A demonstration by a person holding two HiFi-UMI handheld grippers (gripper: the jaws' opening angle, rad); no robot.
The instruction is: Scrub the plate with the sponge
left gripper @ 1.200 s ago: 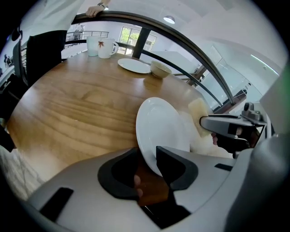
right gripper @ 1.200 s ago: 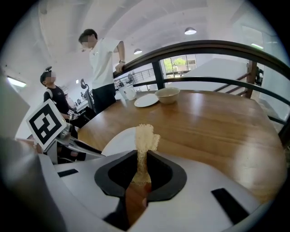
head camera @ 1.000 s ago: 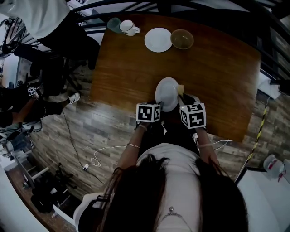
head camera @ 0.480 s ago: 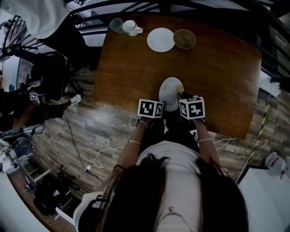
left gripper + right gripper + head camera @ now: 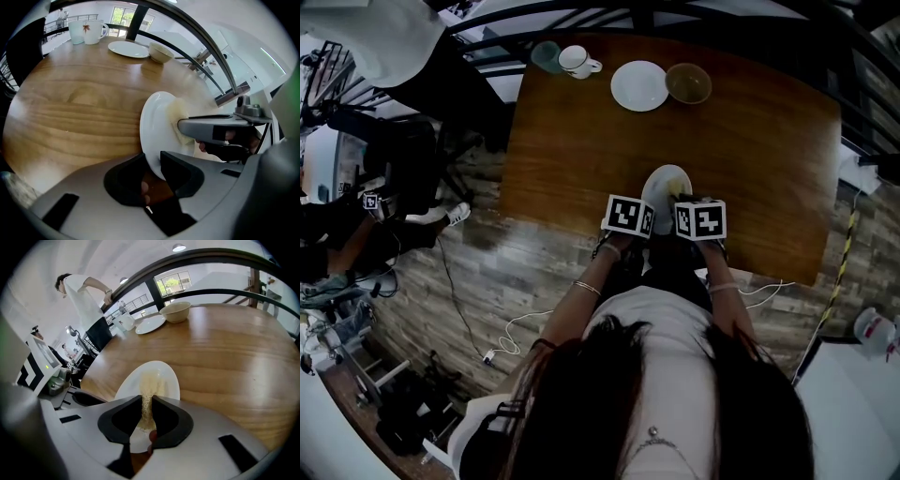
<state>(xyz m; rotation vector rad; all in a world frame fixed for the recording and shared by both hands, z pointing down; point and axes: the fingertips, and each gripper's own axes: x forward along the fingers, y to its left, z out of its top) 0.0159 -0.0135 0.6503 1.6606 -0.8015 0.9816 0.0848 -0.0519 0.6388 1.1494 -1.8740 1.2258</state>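
A white plate (image 5: 664,180) stands tilted on edge above the near side of the wooden table (image 5: 750,131). My left gripper (image 5: 649,212) has the plate's lower rim (image 5: 157,122) between its jaws, which have just been closing on it, and it holds the plate up. My right gripper (image 5: 680,201) is shut on a thin yellow sponge (image 5: 149,387), which lies flat against the plate's face (image 5: 125,384). In the left gripper view the right gripper's finger (image 5: 211,127) reaches over the plate, with the sponge (image 5: 180,117) under it.
At the table's far edge lie another white plate (image 5: 638,85), a tan bowl (image 5: 687,82), a white mug (image 5: 577,61) and a teal cup (image 5: 546,53). A person stands beyond the far left corner. The table's near edge runs just under both grippers.
The right gripper has come down and closer to the left one, bringing the sponge from the plate's right rim onto its face. The plate has shifted slightly right.
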